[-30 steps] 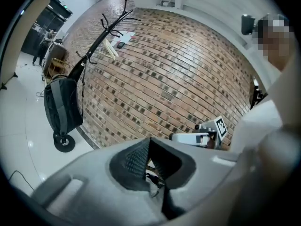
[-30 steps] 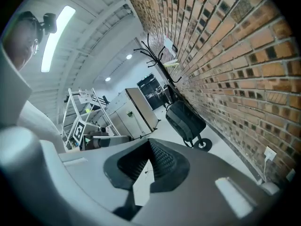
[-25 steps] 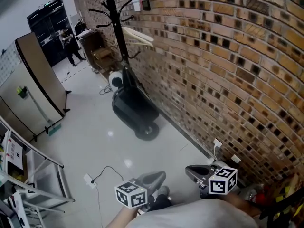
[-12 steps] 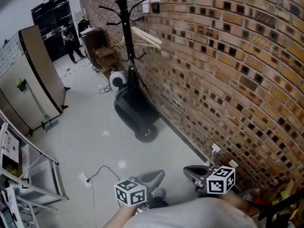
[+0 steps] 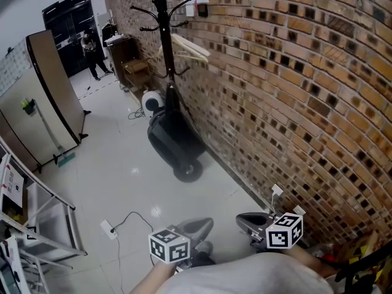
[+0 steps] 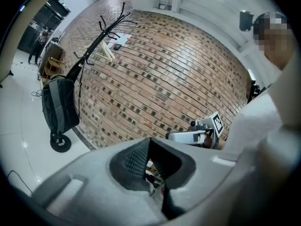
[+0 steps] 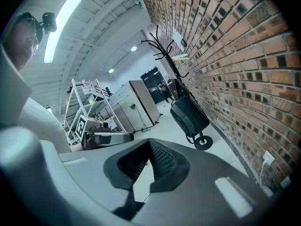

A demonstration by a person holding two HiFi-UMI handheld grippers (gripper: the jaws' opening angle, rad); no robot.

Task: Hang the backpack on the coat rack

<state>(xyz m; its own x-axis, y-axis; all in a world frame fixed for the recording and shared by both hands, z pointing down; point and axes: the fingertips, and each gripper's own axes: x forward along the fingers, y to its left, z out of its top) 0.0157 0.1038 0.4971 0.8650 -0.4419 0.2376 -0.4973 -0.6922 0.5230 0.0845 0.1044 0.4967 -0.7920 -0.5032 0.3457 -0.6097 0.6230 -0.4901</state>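
Holding both grippers low in front of your body, you have them well apart from the backpack [image 5: 171, 136]. Left gripper [image 5: 197, 229] is clenched: jaws pressed together, nothing between them. Right gripper [image 5: 253, 220] looks the same in its own view, jaw tips meeting, empty. Both point roughly toward the brick wall [image 5: 294, 90] and the floor ahead, side by side with a gap between them.

The backpack, black with a grey panel, is at the coat rack [image 5: 163, 35] far across the floor. It sits against the black pole, a strap running up to a low hook, its bottom just above the rack's round base [image 5: 187, 171]. A pale wooden hanger [image 5: 187, 46] hangs from a hook higher up. The upper hooks are bare.

A white round object [image 5: 151, 101] sits on the floor just behind the backpack. A thin cable with a white plug [image 5: 110, 229] lies near your left gripper. A brown panel [image 5: 55, 97] stands at left, with a person [image 5: 92, 51] in the far background.
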